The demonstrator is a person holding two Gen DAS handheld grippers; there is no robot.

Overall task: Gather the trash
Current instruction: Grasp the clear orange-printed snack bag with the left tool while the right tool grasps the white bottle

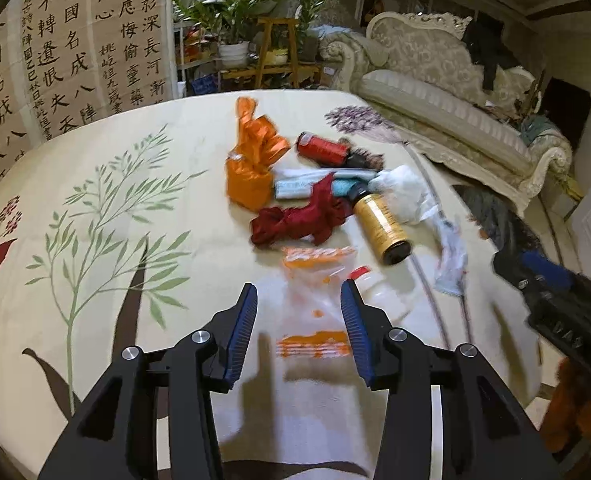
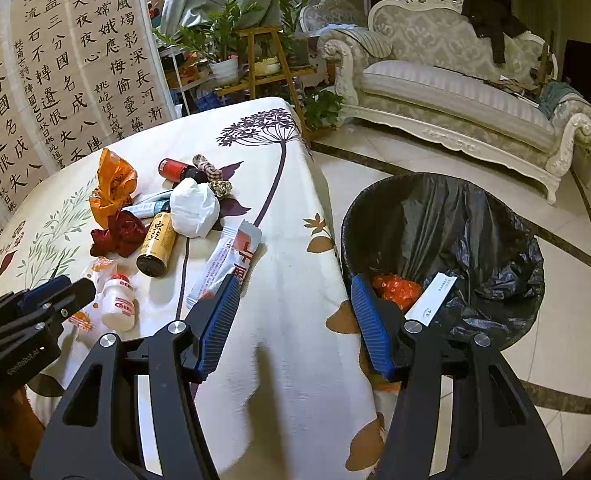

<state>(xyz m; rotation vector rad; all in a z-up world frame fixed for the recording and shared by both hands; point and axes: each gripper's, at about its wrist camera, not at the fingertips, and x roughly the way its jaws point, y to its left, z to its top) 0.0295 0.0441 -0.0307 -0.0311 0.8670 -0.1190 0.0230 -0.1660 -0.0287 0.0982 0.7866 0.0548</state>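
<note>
A pile of trash lies on the flowered tablecloth (image 1: 95, 320): an orange bag (image 1: 251, 160), a red can (image 1: 321, 148), a dark red wrapper (image 1: 299, 220), a gold bottle (image 1: 381, 228), a white wad (image 1: 405, 190), a clear orange-printed packet (image 1: 315, 308) and a small white bottle (image 2: 119, 304). My left gripper (image 1: 299, 312) is open and empty, just above the clear packet. My right gripper (image 2: 295, 312) is open and empty over the table's edge, beside the black-lined bin (image 2: 439, 256). The bin holds an orange wrapper (image 2: 397, 288) and a white strip (image 2: 431, 300). A white-red sachet (image 2: 227, 260) lies near my right gripper's left finger.
A cream sofa (image 2: 455, 92) stands at the back right on the tiled floor (image 2: 567, 344). Potted plants (image 2: 223, 40) on wooden stands are behind the table. A calligraphy screen (image 2: 55, 80) runs along the left. My right gripper shows at the right edge of the left wrist view (image 1: 555, 300).
</note>
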